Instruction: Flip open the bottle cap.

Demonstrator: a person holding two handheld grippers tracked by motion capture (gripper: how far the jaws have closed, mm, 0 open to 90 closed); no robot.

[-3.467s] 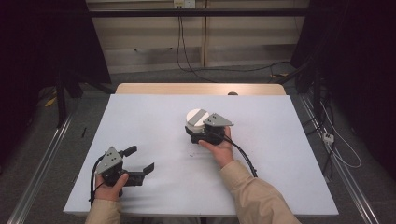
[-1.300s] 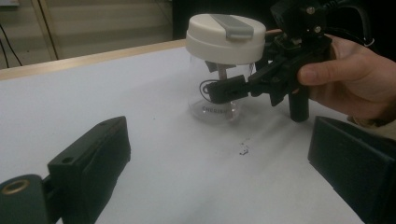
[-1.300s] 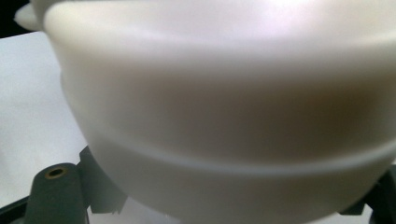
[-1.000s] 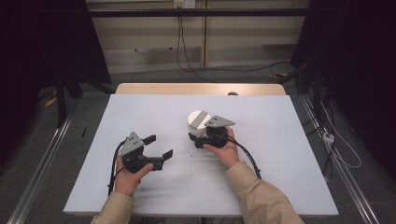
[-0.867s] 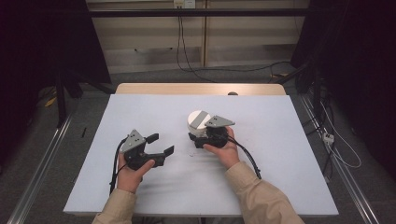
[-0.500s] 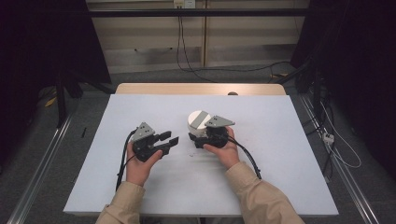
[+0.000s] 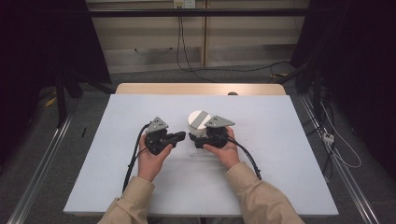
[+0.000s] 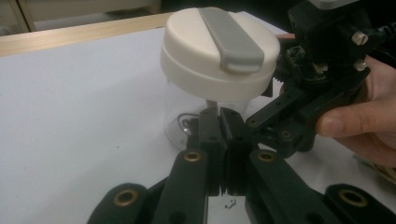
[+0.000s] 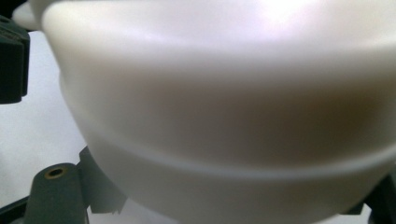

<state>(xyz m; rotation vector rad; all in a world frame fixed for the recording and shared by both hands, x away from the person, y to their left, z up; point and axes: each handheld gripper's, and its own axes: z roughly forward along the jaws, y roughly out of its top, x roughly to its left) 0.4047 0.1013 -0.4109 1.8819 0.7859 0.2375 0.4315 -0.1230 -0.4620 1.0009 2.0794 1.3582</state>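
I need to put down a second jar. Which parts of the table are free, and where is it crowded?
Free: the white table to the right of the right gripper, the left side beyond the left gripper, and the far strip behind the jar. Crowded: the middle, where both grippers meet the jar.

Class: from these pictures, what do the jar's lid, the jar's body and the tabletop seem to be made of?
Lid: probably matte cream plastic with a grey bar, smooth moulded edges. Jar body: clear glass or plastic, since the table shows through. Tabletop: smooth white matte sheet, with a wood-coloured strip at the far edge.

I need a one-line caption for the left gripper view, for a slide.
Left hand-held gripper, jaws shut, faces a clear jar with a white lid, held by the right hand-held gripper.
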